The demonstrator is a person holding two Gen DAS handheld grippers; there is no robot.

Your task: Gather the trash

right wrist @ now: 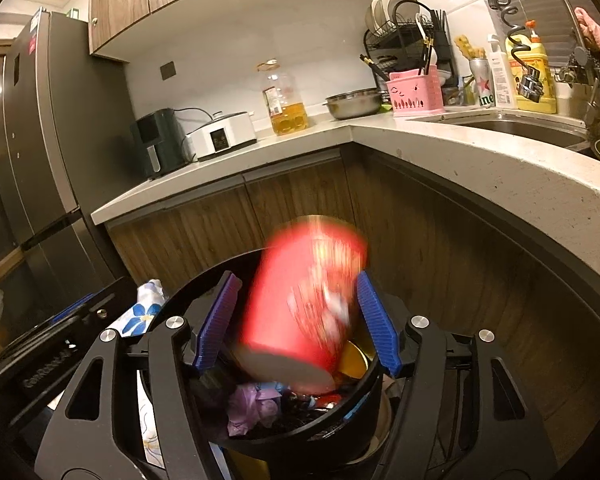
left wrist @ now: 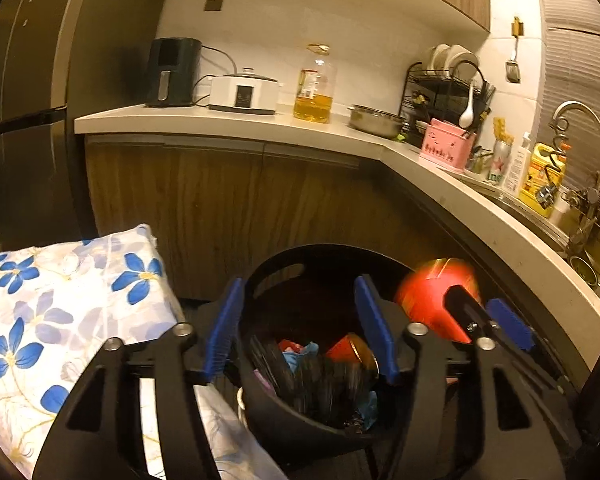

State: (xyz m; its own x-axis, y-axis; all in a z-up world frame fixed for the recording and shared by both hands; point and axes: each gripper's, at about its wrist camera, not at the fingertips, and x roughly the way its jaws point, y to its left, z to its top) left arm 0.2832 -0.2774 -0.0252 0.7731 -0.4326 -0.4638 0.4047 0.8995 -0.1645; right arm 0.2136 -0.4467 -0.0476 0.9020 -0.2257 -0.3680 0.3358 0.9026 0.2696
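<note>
Both tongs hang over a black trash bin point(right wrist: 300, 436) that stands on the floor in the corner of a kitchen, tucked below the tabletop point(right wrist: 480, 152) so that whatever is let go drops straight in. The right tongs point(right wrist: 298, 320) stand open, their blue pads clear of a red paper cup point(right wrist: 304, 308) that is smeared with motion blur between them; it looks released and falling, tilted with its base toward the bin's mouth. In the left wrist view the same cup shows beside the right tongs just above the bin's far rim. The left tongs point(left wrist: 300, 328) are also open and hold nothing, aimed down into the bin point(left wrist: 284, 424), where another red cup point(left wrist: 352, 350), blue scraps point(left wrist: 300, 354) and dark wrappers already lie. A cloth with blue flowers point(left wrist: 60, 320) sits just beside the bin on the left. Judging from this, the cup is on its way into the trash, and the dishes, oil bottle point(right wrist: 286, 100) and appliances on the tabletop are not part of the job.
</note>
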